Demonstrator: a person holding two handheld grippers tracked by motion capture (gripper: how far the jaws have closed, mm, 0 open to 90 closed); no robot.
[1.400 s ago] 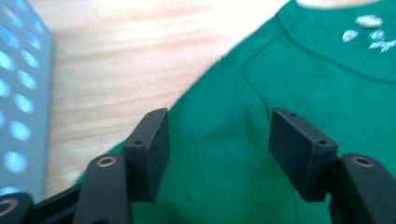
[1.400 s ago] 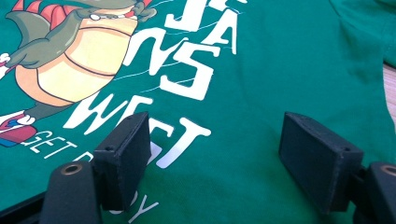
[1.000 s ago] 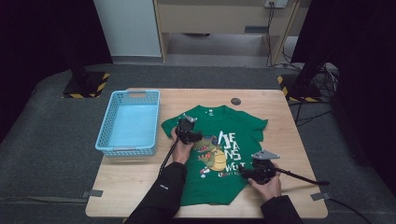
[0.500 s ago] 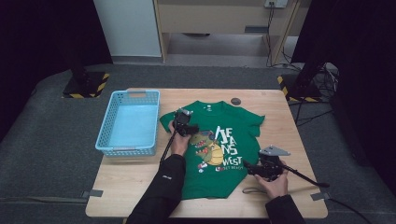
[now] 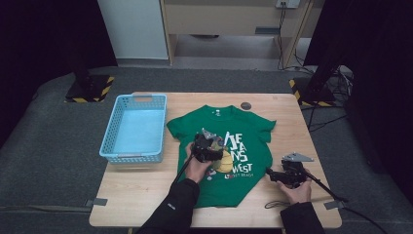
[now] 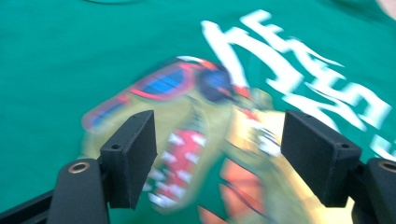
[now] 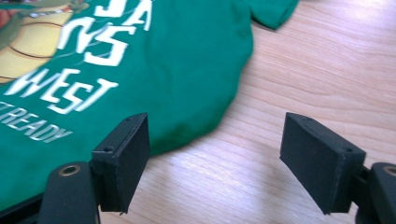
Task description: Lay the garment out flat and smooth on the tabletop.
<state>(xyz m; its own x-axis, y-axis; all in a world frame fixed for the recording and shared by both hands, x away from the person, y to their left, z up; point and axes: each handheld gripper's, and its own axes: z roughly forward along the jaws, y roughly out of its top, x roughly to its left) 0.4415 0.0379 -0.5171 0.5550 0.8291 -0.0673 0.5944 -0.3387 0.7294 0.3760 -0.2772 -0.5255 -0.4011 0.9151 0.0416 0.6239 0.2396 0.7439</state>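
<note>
A green T-shirt with a dinosaur print and white lettering lies spread flat on the wooden table. My left gripper hovers over the middle of the print. In the left gripper view the shirt lies under my left gripper, whose jaws have just been opening with nothing gripped. My right gripper stands open just past the shirt's right edge. In the right gripper view my right gripper spans that hem of the shirt and the bare table.
A light blue plastic basket stands at the table's left side, beside the shirt's sleeve. A small dark round object lies near the far edge. The right gripper's cable trails to the front right corner.
My left gripper moved from the shirt's left shoulder toward me and right, onto the print. My right gripper slid right, off the shirt's lower part to its edge. The shirt lies flatter.
</note>
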